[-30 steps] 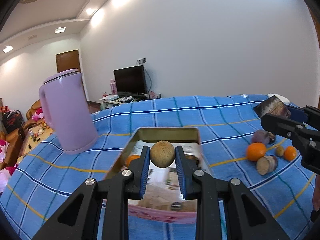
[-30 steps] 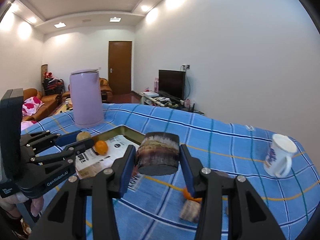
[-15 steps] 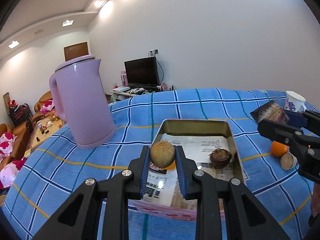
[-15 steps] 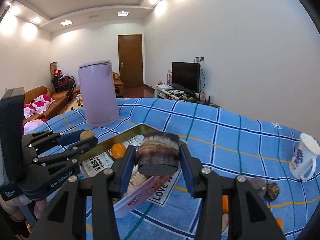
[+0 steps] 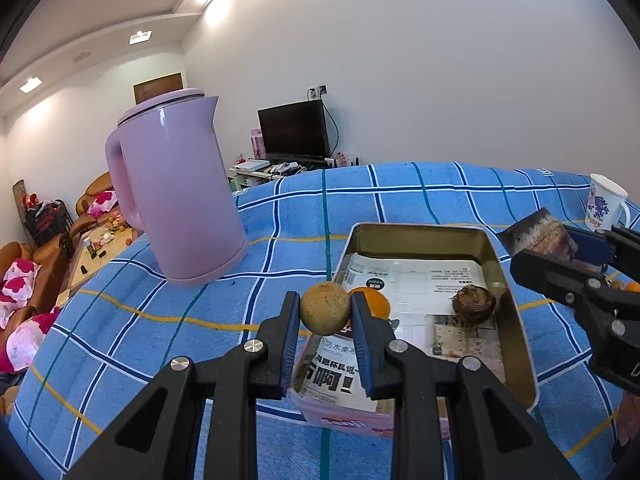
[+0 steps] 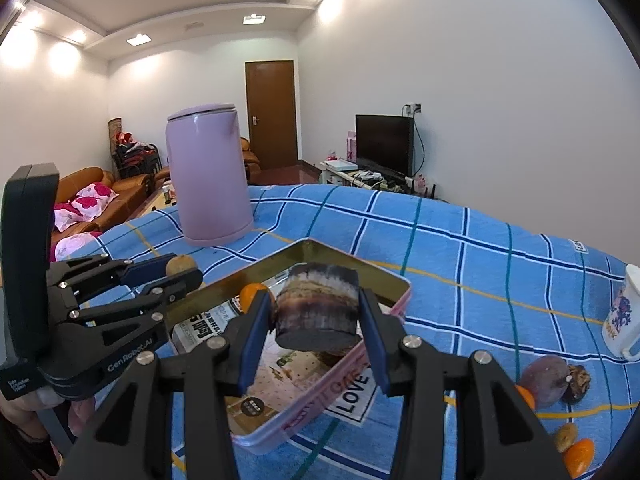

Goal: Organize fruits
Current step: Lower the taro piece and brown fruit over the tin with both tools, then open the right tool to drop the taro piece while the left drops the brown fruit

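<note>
A pink tin tray (image 5: 516, 344) (image 6: 348, 364) lined with printed paper lies on the blue checked cloth. Inside it sit a small orange (image 5: 374, 302) (image 6: 250, 294) and a brown knobbly fruit (image 5: 474, 304). My left gripper (image 5: 325, 312) is shut on a small round tan fruit (image 5: 325, 307) (image 6: 180, 265), just above the tray's near left edge. My right gripper (image 6: 316, 320) is shut on a dark cut chunk of purple-brown root (image 6: 318, 310) (image 5: 540, 236), hanging over the tray. Loose fruit lies at the right in the right wrist view: a purple fruit (image 6: 546, 376) and an orange (image 6: 580, 454).
A tall lilac kettle (image 5: 176, 188) (image 6: 210, 176) stands on the cloth left of the tray. A white printed mug (image 5: 604, 202) (image 6: 622, 316) stands at the far right. Beyond the table are a television, a door and sofas.
Both grippers have drifted left across the table with their loads; the tray now lies under and beside them, and the loose fruit has slipped to the right edge of view.
</note>
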`<state>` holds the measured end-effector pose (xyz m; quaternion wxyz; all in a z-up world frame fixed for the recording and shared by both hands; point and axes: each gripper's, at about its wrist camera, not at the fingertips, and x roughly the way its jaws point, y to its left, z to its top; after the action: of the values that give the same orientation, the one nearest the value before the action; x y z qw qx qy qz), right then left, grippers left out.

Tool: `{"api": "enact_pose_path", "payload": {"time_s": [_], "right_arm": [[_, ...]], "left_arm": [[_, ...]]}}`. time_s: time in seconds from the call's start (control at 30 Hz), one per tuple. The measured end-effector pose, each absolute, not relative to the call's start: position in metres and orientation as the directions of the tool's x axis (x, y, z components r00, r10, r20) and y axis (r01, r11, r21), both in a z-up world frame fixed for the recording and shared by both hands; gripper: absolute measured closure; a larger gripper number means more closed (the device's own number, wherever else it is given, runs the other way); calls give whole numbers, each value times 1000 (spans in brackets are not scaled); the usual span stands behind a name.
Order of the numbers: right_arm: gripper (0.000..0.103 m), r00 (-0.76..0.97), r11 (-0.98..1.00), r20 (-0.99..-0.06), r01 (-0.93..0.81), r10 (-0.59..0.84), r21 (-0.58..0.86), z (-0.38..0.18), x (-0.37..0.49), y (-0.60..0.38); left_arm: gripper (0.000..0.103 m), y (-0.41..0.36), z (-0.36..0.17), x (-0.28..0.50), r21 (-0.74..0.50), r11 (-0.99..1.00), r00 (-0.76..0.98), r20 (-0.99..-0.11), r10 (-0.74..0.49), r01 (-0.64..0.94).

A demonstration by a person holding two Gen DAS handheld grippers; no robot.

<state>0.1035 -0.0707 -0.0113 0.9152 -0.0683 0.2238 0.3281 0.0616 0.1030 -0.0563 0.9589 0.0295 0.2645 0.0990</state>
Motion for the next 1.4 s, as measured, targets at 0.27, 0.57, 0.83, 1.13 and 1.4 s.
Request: {"api": "enact_pose_path", "payload": {"time_s": [0.27,0.57,0.83,1.13,1.4], "right_arm": [[56,668,768,-475,-640,573,27,-19,106,-65],[56,652,761,-496,-648,574,29,-29,109,-58],[56,629,752,-527,-658,572,32,-37,115,-52],[56,608,745,-557,-667,565,28,-41,118,-46],[56,585,732,-606,-681,539,-6,-47,120,-35]], "left_arm": [[76,107,-66,69,102,980,823,-531,201,-173],[76,107,-74,76,109,981,810,-555,191,-158],[76,105,-78,82,132,980,790,-580,200,-151],[76,95,-80,82,188,972,787,-574,226,-142],[76,93,-78,81,204,967,784,-571,244,-152]]}}
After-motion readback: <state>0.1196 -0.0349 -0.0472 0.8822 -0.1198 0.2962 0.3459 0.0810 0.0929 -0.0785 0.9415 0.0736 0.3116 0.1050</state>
